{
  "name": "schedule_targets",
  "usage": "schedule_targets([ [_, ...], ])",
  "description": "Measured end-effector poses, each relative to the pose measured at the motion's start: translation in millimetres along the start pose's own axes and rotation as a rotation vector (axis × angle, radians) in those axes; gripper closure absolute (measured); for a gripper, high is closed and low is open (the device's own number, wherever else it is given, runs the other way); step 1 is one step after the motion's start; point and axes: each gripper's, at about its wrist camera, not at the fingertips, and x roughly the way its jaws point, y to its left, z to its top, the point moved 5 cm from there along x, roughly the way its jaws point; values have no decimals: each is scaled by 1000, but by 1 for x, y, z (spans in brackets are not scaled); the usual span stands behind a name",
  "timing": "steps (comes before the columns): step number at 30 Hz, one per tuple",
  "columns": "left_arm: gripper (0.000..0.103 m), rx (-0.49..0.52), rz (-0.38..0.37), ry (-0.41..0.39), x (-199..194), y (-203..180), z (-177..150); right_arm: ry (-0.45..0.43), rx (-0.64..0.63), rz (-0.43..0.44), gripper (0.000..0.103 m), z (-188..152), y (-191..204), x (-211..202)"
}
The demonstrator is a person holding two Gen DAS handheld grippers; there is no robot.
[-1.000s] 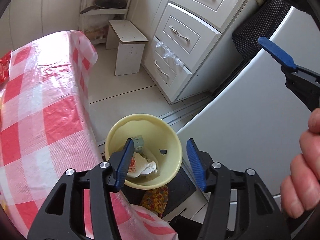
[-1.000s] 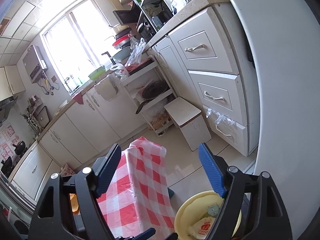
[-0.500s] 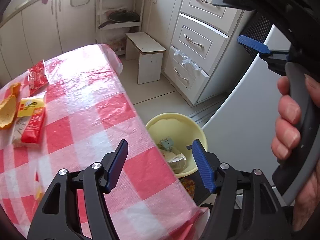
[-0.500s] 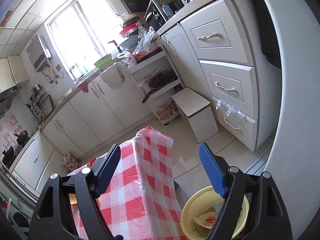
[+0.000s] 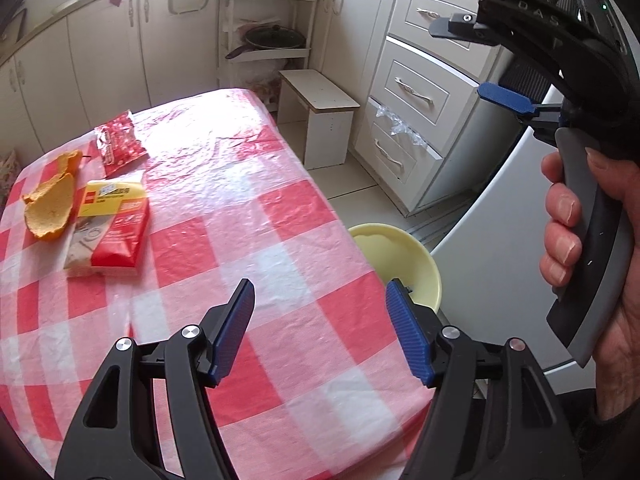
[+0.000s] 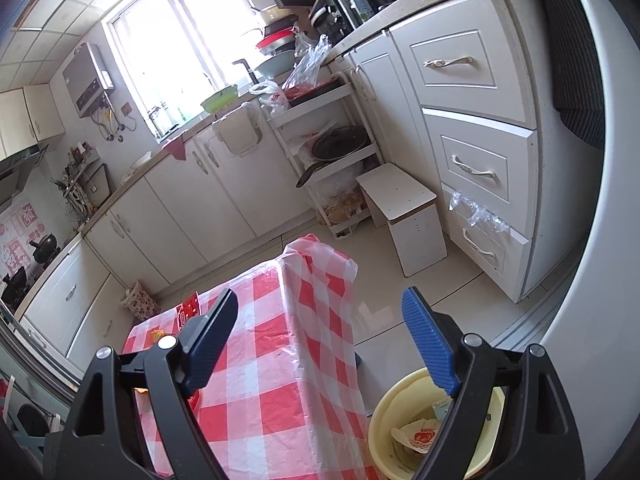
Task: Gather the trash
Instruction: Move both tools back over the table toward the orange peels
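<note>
Bright daylight floods through the window (image 6: 176, 40) — glare on the tablecloth (image 5: 208, 128), fisheye-bent edges.

Red-and-white checked tablecloth (image 5: 224, 216), pale yellow bin (image 5: 400, 256), red-and-yellow packet (image 5: 112, 224), orange peel (image 5: 50, 208)

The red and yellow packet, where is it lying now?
In the left wrist view, the red and yellow packet lies on the checked tablecloth at the left, right beside the orange peel and just below the small red wrapper.
</note>
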Motion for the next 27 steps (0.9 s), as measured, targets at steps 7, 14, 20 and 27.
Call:
schedule_targets([
  [7,34,-177,60,-54,-33,88,-9,27,-34,9,22,-6,15,9],
  [14,33,-465,179,-102,-53,211,-22,49,-64,14,22,-11,28,18],
  [20,32,-548,263,-128,-43,266,-7,67,-98,17,22,-18,37,25],
  [27,32,-579,326,-105,1,297,27,83,-113,16,22,-21,39,30],
])
